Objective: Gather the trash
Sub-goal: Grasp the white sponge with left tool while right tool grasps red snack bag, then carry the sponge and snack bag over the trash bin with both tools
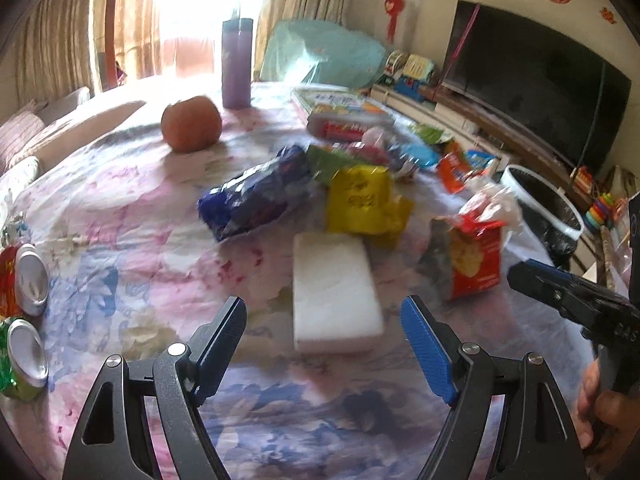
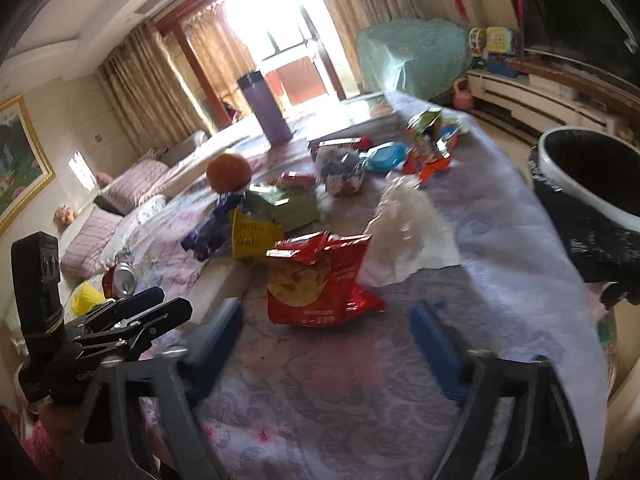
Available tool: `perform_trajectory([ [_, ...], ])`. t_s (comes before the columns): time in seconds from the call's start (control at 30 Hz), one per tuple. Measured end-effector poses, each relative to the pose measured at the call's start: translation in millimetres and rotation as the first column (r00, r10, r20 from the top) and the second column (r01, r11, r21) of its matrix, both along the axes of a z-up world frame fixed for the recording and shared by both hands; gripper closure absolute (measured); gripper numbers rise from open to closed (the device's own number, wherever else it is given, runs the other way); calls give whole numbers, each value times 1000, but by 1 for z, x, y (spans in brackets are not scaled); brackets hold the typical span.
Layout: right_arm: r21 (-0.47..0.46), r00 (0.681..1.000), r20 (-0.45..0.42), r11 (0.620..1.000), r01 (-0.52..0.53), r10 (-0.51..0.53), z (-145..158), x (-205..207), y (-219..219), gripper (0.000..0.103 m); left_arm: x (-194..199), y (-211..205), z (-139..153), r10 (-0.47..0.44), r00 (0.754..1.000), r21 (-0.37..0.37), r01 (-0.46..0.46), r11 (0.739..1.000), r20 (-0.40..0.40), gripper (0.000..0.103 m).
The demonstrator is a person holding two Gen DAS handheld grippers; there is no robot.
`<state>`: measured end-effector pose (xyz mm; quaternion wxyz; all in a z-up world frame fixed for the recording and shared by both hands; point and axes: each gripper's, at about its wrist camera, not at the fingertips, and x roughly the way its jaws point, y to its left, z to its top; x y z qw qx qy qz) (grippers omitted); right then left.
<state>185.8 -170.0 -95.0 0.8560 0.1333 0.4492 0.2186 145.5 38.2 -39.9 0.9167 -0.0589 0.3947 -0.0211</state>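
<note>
- Surface: table [image 1: 120, 216] under a floral cloth, pink/blue/white; fills centre + lower part of both views
- Room: bright window [image 2: 276, 20] w/ beige curtains at top; dark TV [image 1: 536, 76] upper right of left-wrist view, on a low white cabinet w/ toys; red paper decorations on wall above; sofa cushions at left edge; framed picture far left of right-wrist view
- Trash: wrappers heaped mid-table; blue bag [image 1: 256, 196], yellow bag [image 1: 364, 204], red snack bag [image 2: 320, 280] just ahead of the right gripper; white plastic bag [image 2: 408, 228] touching its right side; two cans [image 1: 30, 320] at left edge
- Also on cloth: white foam block [image 1: 336, 296], orange fruit [image 1: 191, 122], purple flask [image 1: 237, 62]
- Bin [image 2: 592, 168]: white rim, black liner, right edge, beside table
- Writing: wrapper print too blurred to read
- Left gripper [image 1: 324, 332]: jaws wide, nothing held; block lies ahead between the fingers, not pinched
- Right gripper [image 2: 324, 328]: jaws apart, nothing held; blurred
</note>
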Motion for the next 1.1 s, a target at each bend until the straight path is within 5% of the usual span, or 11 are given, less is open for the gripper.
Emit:
perform_trajectory([
  [0.27, -4, 998, -50, 1000, -24, 24, -20, 20, 16, 41, 26, -2, -15, -6, 999, 33, 7, 999, -38, 25],
  [0.33, -10, 998, -59, 1000, -29, 28, -25, 24, 18, 52, 31, -3, -19, -11, 999, 31, 12, 999, -41, 28],
  [0.47, -5, 996, -68, 999, -50, 50, -27, 24, 20, 94, 39, -6, -27, -60, 996, -17, 59, 998, -60, 54],
  [0.57, -9, 997, -40, 998, -67, 67, -20, 15, 21, 98, 35, -11, -25, -71, 997, 18, 72, 997, -35, 55],
  [0.8, 17, 997, 7, 997, -78, 78, -1, -9, 12, 100, 12, -10, -11, -110, 994, -28, 110, 993, 20, 56],
  [1.1, 58, 999, 49, 998, 19, -21, 21, -30, -28, 100, -2, -36, 2, -207, 977, -46, 209, 977, 44, 55],
])
